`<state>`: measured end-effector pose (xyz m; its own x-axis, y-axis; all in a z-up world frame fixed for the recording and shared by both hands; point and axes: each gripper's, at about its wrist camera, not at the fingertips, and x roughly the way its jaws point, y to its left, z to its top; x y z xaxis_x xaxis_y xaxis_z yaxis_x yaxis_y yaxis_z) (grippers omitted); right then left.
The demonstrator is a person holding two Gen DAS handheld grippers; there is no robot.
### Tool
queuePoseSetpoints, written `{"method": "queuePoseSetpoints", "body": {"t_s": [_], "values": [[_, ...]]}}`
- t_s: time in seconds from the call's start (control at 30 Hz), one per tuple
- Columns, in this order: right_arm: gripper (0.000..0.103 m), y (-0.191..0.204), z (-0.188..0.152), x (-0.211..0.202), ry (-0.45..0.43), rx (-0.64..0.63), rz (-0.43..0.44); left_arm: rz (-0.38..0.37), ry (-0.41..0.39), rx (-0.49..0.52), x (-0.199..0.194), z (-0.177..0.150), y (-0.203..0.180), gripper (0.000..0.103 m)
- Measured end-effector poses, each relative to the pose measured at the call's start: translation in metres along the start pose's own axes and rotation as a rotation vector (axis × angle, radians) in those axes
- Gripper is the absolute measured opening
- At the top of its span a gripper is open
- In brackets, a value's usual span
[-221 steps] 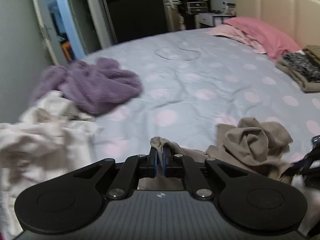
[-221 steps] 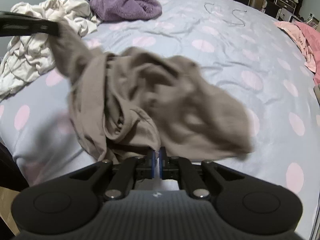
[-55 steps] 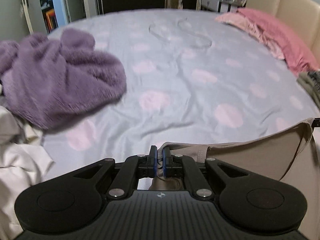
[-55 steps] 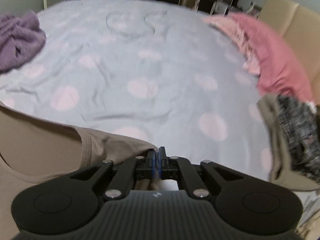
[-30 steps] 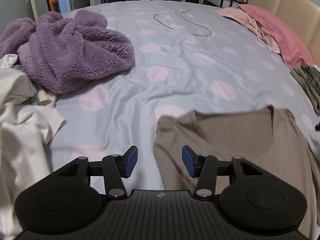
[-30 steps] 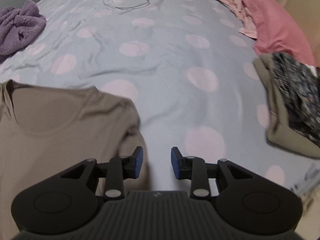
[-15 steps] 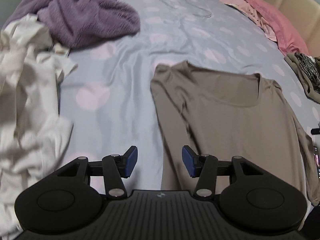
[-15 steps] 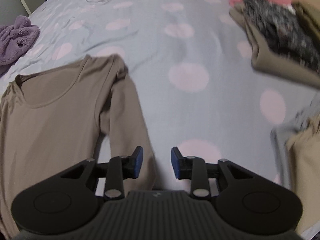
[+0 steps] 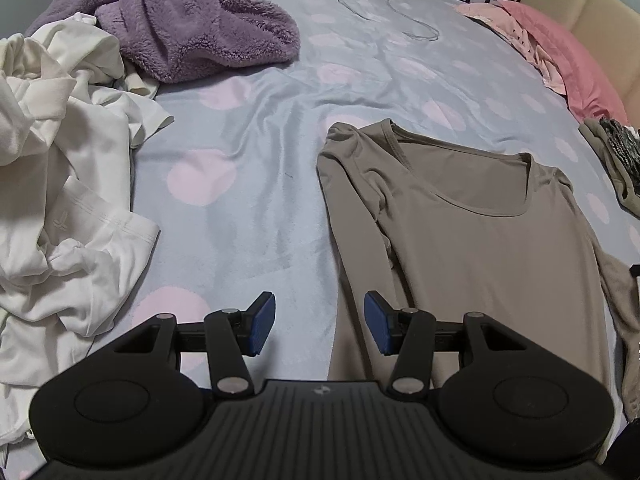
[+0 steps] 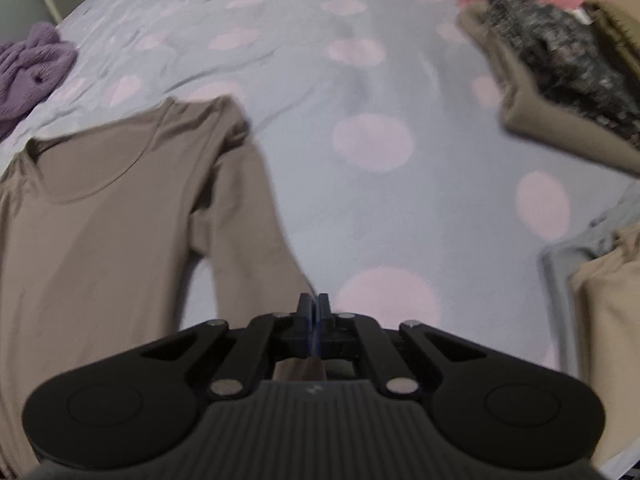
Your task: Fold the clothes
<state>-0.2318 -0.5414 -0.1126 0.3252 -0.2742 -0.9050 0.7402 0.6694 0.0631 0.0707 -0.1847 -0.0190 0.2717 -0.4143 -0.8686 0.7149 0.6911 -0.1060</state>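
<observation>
Black ribbed gripper (image 9: 320, 330), blue pads (image 9: 262, 328), silver screws.

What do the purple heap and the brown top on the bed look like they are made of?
Purple heap: apparently a plush fleece, matte, with a thick fuzzy pile. Brown top: probably a thin stretchy knit, smooth with a slight sheen, lying flat with fine creases and a narrow bound neckline.

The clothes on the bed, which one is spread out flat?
The taupe long-sleeved top, lying smoothed out with neckline and sleeves showing. The purple fleece and the white garments are crumpled heaps, and the pieces near the pink pillow are stacked.
</observation>
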Motion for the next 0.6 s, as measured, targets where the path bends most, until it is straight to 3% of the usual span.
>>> {"method": "queuePoseSetpoints", "body": {"t_s": [0.4, 0.5, 0.6], "values": [[0.002, -0.036, 0.058, -0.008, -0.198, 0.032, -0.274, 0.015, 0.013, -0.009, 0.009, 0.002, 0.002, 0.047], [0.008, -0.038, 0.062, -0.007, -0.192, 0.035, -0.251, 0.018, 0.015, -0.008, 0.011, 0.003, 0.003, 0.047], [0.023, -0.042, 0.057, -0.007, -0.176, 0.046, -0.233, 0.019, 0.015, -0.010, 0.011, 0.004, 0.003, 0.047]]}}
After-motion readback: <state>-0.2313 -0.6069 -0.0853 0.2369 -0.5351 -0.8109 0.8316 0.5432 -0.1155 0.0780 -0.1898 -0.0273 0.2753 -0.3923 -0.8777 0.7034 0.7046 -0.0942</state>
